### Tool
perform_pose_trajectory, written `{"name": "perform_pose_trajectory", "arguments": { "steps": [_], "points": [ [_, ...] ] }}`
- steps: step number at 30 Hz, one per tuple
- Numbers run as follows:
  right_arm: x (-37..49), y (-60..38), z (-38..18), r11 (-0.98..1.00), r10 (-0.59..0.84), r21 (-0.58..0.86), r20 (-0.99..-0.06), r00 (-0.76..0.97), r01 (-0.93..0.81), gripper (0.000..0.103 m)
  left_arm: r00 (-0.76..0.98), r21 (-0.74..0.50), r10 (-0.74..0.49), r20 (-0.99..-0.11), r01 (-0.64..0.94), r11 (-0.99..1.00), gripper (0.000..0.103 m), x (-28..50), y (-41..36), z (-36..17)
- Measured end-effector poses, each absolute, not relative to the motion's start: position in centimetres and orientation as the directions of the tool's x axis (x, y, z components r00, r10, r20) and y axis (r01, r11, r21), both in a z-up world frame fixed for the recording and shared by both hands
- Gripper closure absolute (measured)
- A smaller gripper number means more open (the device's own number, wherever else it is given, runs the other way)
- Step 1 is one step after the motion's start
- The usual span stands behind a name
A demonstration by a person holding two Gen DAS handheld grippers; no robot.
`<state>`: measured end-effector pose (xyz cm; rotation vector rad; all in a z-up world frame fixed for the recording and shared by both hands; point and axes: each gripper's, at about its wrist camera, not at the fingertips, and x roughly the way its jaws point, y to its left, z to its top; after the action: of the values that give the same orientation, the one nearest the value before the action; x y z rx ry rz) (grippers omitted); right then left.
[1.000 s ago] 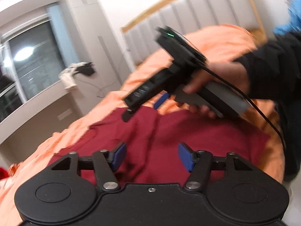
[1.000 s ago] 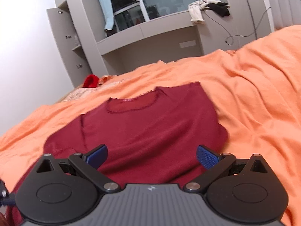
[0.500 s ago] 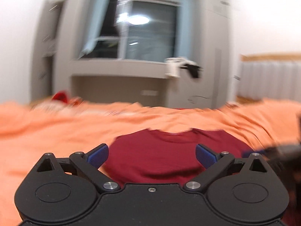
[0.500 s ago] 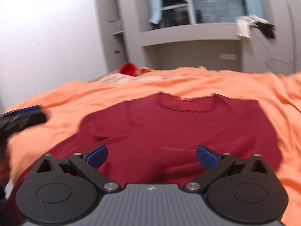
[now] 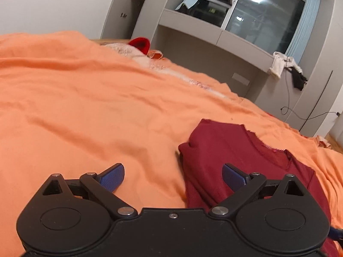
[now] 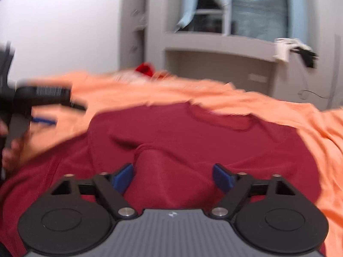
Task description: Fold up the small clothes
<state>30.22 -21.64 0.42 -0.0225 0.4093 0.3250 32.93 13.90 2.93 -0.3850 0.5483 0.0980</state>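
- Bedroom; orange bedsheet covers the bed, wrinkled, fills most of both views.
- Left gripper: jaws spread wide, nothing between them. Left blue pad over bare sheet, right blue pad over the shirt's edge.
- Dark red shirt lies on the sheet, ahead and to the right of the left gripper; its left edge runs roughly down the middle of the jaw gap, neckline further ahead-right.
- Right gripper: jaws spread, gripping nothing. Same shirt directly under and ahead of it, a raised fold with a hemmed end sitting between the pads, nearer the left one. Contact with pads: cannot tell, view blurred.
- Left of the right gripper, the other gripper shows as a blurred black shape beside the shirt's left side.
- Beyond the shirt: bright red item and pale cloth at the bed's far edge.
- Farthest: grey built-in ledge under a dark window, white and black clothes draped on it, cable hanging below.
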Motion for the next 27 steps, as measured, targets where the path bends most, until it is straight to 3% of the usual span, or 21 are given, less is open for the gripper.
{"name": "perform_pose_trajectory", "arguments": {
  "steps": [9, 13, 20, 21, 23, 24, 25, 26, 27],
  "points": [
    [26.4, -28.5, 0.0, 0.972, 0.222, 0.15, -0.362, 0.905, -0.178, 0.019, 0.847, -0.351, 0.01, -0.531, -0.231, 0.908, 0.005, 33.2, 14.6, 3.0],
    [25.4, -29.1, 0.6, 0.956, 0.286, 0.157, -0.317, 0.905, -0.247, 0.003, 0.851, -0.306, 0.034, -0.525, -0.225, 0.925, 0.004, 33.7, 14.4, 3.3],
    [27.5, -21.3, 1.0, 0.89, 0.389, -0.083, -0.372, 0.843, -0.448, 0.004, 0.842, -0.305, 0.058, -0.536, -0.258, 0.917, 0.004, 34.5, 15.5, 3.0],
    [28.0, -20.1, 0.8, 0.882, 0.38, -0.124, -0.385, 0.841, -0.455, 0.009, 0.843, -0.306, 0.058, -0.534, -0.257, 0.917, 0.003, 34.6, 15.6, 3.0],
    [28.6, -18.4, 0.2, 0.88, 0.336, -0.19, -0.396, 0.855, -0.435, 0.028, 0.847, -0.302, 0.06, -0.527, -0.253, 0.919, 0.002, 34.8, 15.8, 3.2],
    [28.7, -18.2, -0.1, 0.886, 0.319, -0.196, -0.4, 0.86, -0.419, 0.05, 0.848, -0.302, 0.059, -0.526, -0.251, 0.919, 0.002, 34.9, 15.9, 3.4],
    [28.8, -18.3, -0.2, 0.894, 0.312, -0.179, -0.407, 0.858, -0.41, 0.083, 0.849, -0.307, 0.054, -0.525, -0.248, 0.919, 0.002, 35.0, 16.0, 3.4],
    [28.7, -19.0, -0.2, 0.909, 0.315, -0.131, -0.404, 0.859, -0.395, 0.089, 0.853, -0.317, 0.042, -0.52, -0.239, 0.918, 0.002, 35.1, 16.2, 3.6],
    [28.3, -19.8, -0.1, 0.92, 0.32, -0.091, -0.386, 0.865, -0.381, 0.089, 0.856, -0.325, 0.035, -0.516, -0.233, 0.917, 0.002, 35.2, 16.3, 3.7]
  ]
}}
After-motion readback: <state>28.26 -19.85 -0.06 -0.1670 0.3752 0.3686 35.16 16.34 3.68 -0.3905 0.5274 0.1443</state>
